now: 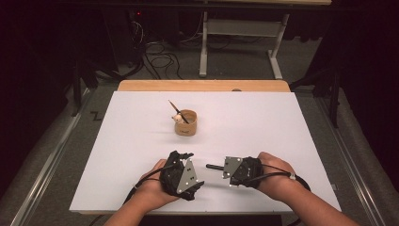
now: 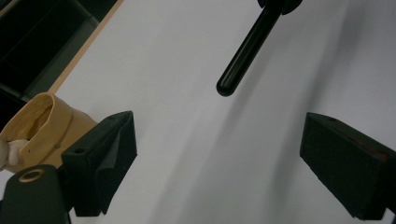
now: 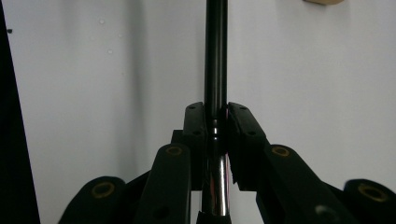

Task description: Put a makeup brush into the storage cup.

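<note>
My right gripper (image 1: 224, 167) (image 3: 216, 116) lies low over the white board (image 1: 263, 127), shut on a slim black glossy rod (image 1: 212, 166) (image 3: 216, 56) that sticks out to the left. The rod's rounded tip (image 2: 229, 86) hangs in front of my left gripper (image 1: 181, 156) (image 2: 219, 140), whose jaws stand wide apart with only bare board between them. A tan cup (image 1: 186, 123) (image 2: 44, 123) stands farther back, holding a thin dark stick (image 1: 178, 111) and a small pale object. The cup sits just left of my left jaw in the left gripper view.
The white board covers a wooden table whose far edge (image 1: 202, 85) shows behind it. Beyond stand a white desk frame (image 1: 240, 42) and loose cables (image 1: 160, 59) on the grey floor. Cables trail from both grippers toward the near edge.
</note>
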